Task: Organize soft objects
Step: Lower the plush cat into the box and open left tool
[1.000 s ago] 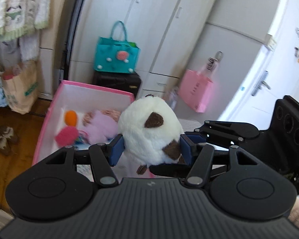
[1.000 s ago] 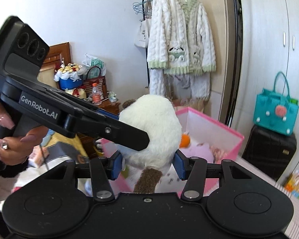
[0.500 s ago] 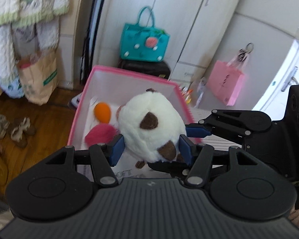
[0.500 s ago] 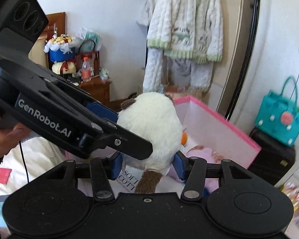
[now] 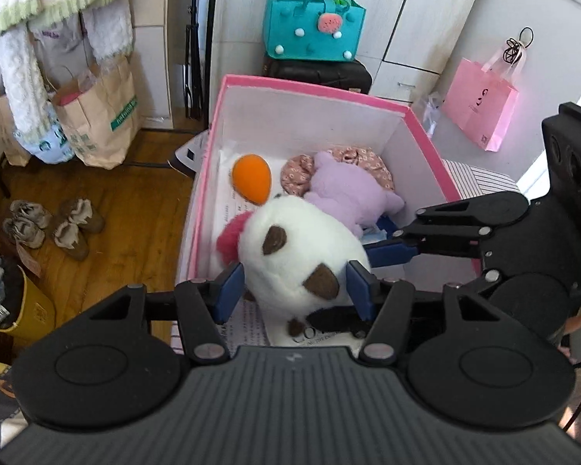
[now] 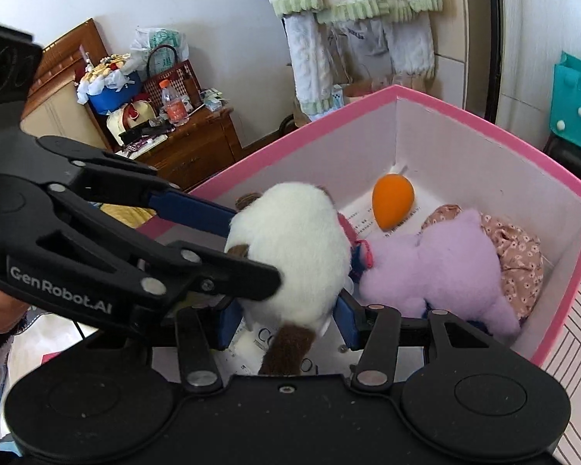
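Note:
A white plush toy with brown patches hangs over the near end of a pink box with a white inside. My left gripper is shut on its sides, blue pads pressed into the fur. My right gripper is shut on the same toy from a crossing angle. In the box lie an orange soft egg shape, a purple plush, a floral fabric piece and a magenta fluffy ball, partly hidden by the toy.
A teal felt bag sits on a dark case behind the box. A pink paper bag hangs at the right. Brown paper bags and slippers are on the wooden floor to the left. A cluttered wooden cabinet stands beyond.
Both grippers, still holding the white plush, have moved forward and down and tilted lower. The toy now hangs over the inside of the pink box instead of in front of it.

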`<action>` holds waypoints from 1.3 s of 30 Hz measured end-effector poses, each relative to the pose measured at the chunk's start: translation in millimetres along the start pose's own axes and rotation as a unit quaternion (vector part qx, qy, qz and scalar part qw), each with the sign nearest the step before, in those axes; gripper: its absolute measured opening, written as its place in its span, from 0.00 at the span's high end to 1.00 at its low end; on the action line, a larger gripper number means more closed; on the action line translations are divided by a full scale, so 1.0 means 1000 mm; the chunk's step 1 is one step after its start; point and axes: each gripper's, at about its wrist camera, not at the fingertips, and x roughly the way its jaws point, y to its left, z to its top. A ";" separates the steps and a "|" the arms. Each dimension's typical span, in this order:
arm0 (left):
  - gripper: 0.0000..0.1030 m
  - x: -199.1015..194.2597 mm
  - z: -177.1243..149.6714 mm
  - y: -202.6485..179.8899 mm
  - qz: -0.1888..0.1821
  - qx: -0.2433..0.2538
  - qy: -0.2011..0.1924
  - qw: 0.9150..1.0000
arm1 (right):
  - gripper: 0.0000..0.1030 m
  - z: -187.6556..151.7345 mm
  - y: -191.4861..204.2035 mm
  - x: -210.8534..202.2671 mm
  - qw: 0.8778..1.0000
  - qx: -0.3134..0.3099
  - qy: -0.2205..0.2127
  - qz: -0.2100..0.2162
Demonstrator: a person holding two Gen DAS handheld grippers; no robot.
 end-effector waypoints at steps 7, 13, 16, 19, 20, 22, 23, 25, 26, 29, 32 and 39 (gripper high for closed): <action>0.63 0.005 0.001 0.001 -0.009 -0.003 -0.006 1.000 | 0.43 0.000 -0.003 -0.004 1.000 -0.020 0.010 0.000; 0.63 0.013 0.003 -0.006 0.037 0.034 -0.019 0.999 | 0.45 0.000 -0.005 -0.016 1.000 -0.011 -0.015 0.019; 0.63 0.009 0.004 -0.006 0.040 0.027 -0.027 0.998 | 0.72 0.000 -0.004 -0.013 1.000 -0.016 -0.015 0.016; 0.63 0.004 0.003 -0.006 0.032 0.020 -0.037 0.999 | 0.87 -0.001 -0.003 -0.009 1.000 -0.026 -0.010 0.000; 0.63 0.003 0.003 -0.005 0.028 0.015 -0.037 0.999 | 0.87 -0.001 -0.002 -0.008 0.999 -0.034 -0.010 -0.019; 0.63 0.004 0.003 -0.006 0.022 0.014 -0.036 0.999 | 0.87 -0.002 0.001 -0.006 0.998 -0.045 -0.008 -0.038; 0.63 0.005 0.003 -0.006 0.022 0.013 -0.035 0.999 | 0.87 -0.003 -0.002 -0.007 0.999 -0.041 -0.004 -0.026; 0.63 0.009 0.003 -0.006 0.022 0.014 -0.031 0.999 | 0.87 -0.003 -0.005 -0.008 1.000 -0.023 0.005 0.021; 0.63 0.011 0.002 -0.007 0.024 0.014 -0.030 0.999 | 0.87 -0.004 -0.006 -0.008 0.999 -0.017 0.010 0.041; 0.63 0.015 0.002 -0.007 0.026 0.009 -0.030 0.999 | 0.86 -0.006 -0.001 -0.010 0.999 -0.017 0.012 0.050; 0.63 0.014 0.002 -0.006 0.011 -0.004 -0.031 0.999 | 0.82 -0.009 0.003 -0.013 0.999 -0.015 0.004 0.051; 0.63 0.002 -0.009 -0.012 0.022 -0.009 -0.047 0.999 | 0.79 -0.026 0.012 -0.049 0.999 -0.021 -0.038 0.021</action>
